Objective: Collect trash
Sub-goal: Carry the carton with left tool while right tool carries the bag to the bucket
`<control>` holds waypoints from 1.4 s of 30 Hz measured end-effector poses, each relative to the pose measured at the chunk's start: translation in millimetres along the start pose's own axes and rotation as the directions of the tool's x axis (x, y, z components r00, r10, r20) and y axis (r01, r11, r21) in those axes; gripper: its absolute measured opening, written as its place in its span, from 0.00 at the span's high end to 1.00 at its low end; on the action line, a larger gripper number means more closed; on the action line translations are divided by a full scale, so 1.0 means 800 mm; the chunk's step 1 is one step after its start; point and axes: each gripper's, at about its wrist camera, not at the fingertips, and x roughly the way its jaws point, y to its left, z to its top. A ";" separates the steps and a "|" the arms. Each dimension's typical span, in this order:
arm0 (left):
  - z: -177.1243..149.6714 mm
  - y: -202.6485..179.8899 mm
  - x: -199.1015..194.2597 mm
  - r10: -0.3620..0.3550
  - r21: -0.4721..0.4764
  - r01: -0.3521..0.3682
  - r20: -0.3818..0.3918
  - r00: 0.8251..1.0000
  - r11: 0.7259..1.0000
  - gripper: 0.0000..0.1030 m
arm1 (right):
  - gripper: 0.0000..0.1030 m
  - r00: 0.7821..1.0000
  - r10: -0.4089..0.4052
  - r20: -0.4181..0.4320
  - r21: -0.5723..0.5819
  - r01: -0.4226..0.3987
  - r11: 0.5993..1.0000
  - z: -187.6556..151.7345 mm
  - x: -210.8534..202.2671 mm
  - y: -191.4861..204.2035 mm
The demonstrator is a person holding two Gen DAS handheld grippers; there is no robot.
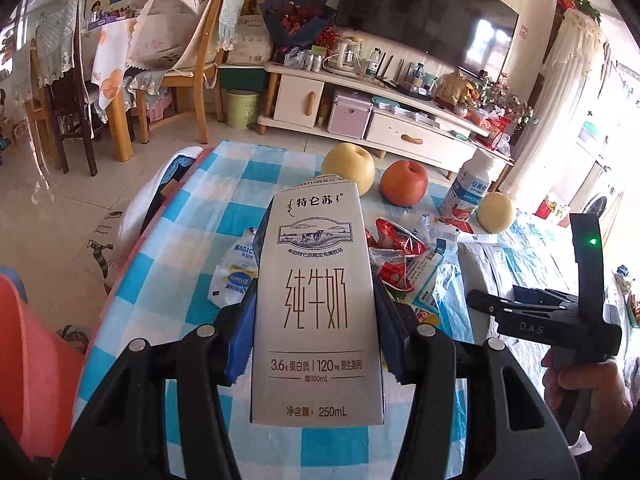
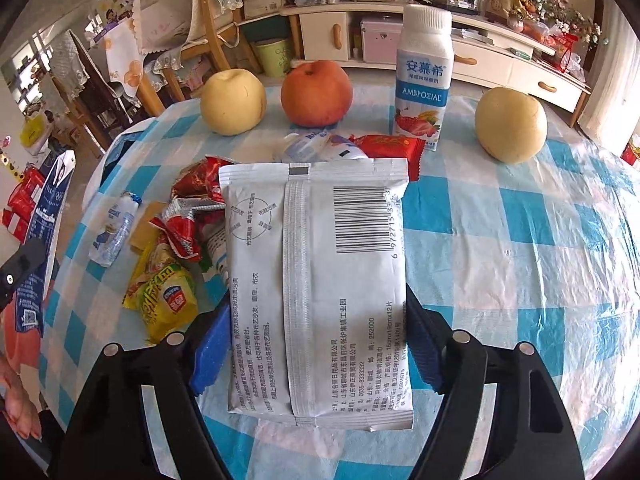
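- Left wrist view: the left gripper (image 1: 316,312) is clamped on the milk carton (image 1: 316,304), held upright with its long axis running along the fingers. A red bin (image 1: 36,364) sits low to the left, beside the table (image 1: 192,216), the nearest likely drop spot. Wrappers (image 1: 396,256) lie beyond the carton.
- Right wrist view: the right gripper (image 2: 316,344) grips a white packet (image 2: 320,288) lengthwise above the table. The snack wrappers, pears (image 2: 233,102), apple (image 2: 316,93) and yogurt bottle (image 2: 424,76) stand ahead, well clear.

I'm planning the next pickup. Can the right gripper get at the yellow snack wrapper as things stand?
Probably not yet. The right gripper is shut on the white packet, so its jaws are full. The yellow snack wrapper lies uncovered on the table, just left of it.
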 end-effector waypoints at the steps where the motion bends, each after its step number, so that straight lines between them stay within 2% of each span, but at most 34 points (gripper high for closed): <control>1: -0.004 0.002 -0.006 -0.002 -0.005 0.002 0.003 1.000 1.000 0.47 | 0.26 1.000 0.007 0.008 0.001 -0.007 1.000 0.000 -0.005 0.002; 12: -0.047 0.033 -0.073 -0.005 -0.057 0.008 0.040 0.999 0.998 0.47 | 0.26 0.994 0.094 0.056 0.004 -0.094 0.996 -0.020 -0.045 0.035; 24: -0.083 0.065 -0.105 0.012 -0.073 -0.008 0.056 0.998 0.997 0.47 | 0.26 0.986 0.155 0.062 -0.045 -0.152 0.987 -0.048 -0.062 0.087; 32: -0.103 0.104 -0.126 0.033 -0.103 -0.026 0.067 0.997 0.994 0.47 | 0.26 0.972 0.233 0.040 -0.043 -0.231 0.972 -0.072 -0.067 0.124; 42: -0.121 0.175 -0.175 0.106 -0.175 -0.085 0.113 0.988 0.981 0.47 | 0.26 0.952 0.307 0.015 -0.132 -0.303 0.944 -0.092 -0.072 0.203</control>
